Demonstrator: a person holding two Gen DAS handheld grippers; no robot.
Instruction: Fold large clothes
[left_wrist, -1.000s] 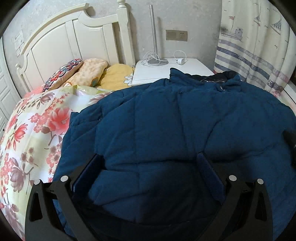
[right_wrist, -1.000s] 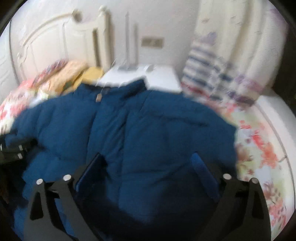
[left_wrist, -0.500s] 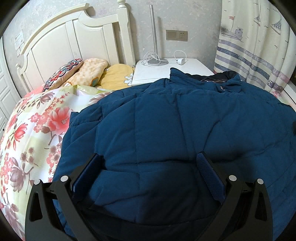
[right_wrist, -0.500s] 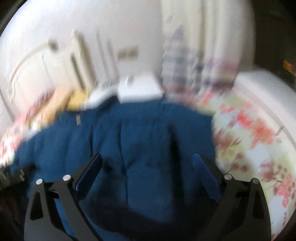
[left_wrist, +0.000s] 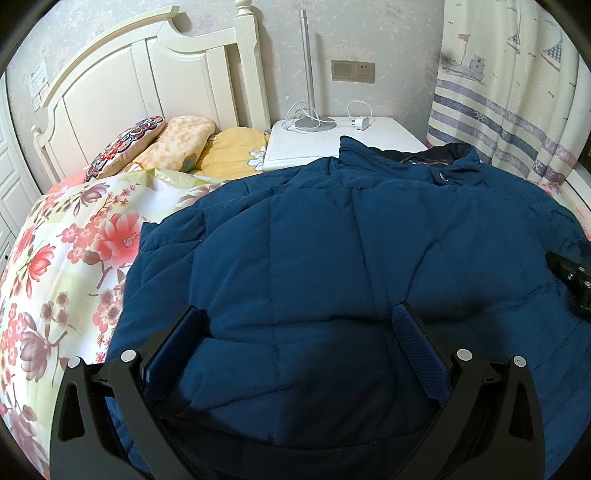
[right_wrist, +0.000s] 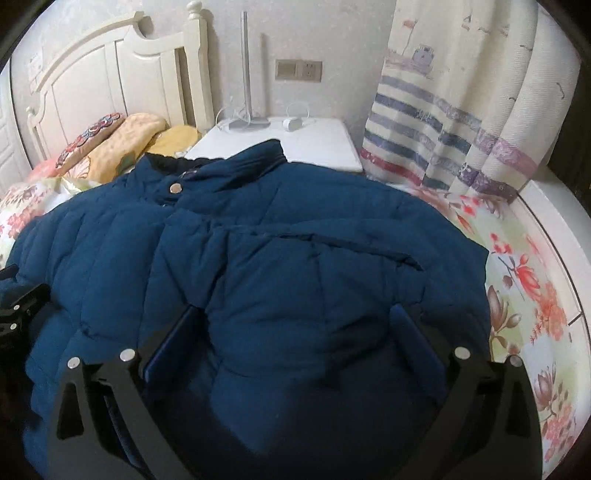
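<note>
left wrist view: the blue padded jacket (left_wrist: 332, 258) fills the centre, spread on the floral bedspread (left_wrist: 62, 266); the white headboard (left_wrist: 147, 81) sits upper left, the nightstand (left_wrist: 332, 136) top centre, and the left gripper (left_wrist: 295, 347) has its jaws spread apart over the jacket's hem. right wrist view: the striped curtain (right_wrist: 461, 122) hangs upper right, and the right gripper (right_wrist: 295, 343) has jaws just opening wide, jacket fabric between them.

White headboard (left_wrist: 147, 85), nightstand (left_wrist: 332, 140) – striped curtain (left_wrist: 509, 110) right.

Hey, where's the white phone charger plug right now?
The charger plug lies on the white nightstand beyond the jacket's collar, just right of the lamp base and below the wall socket in both wrist views.
</note>
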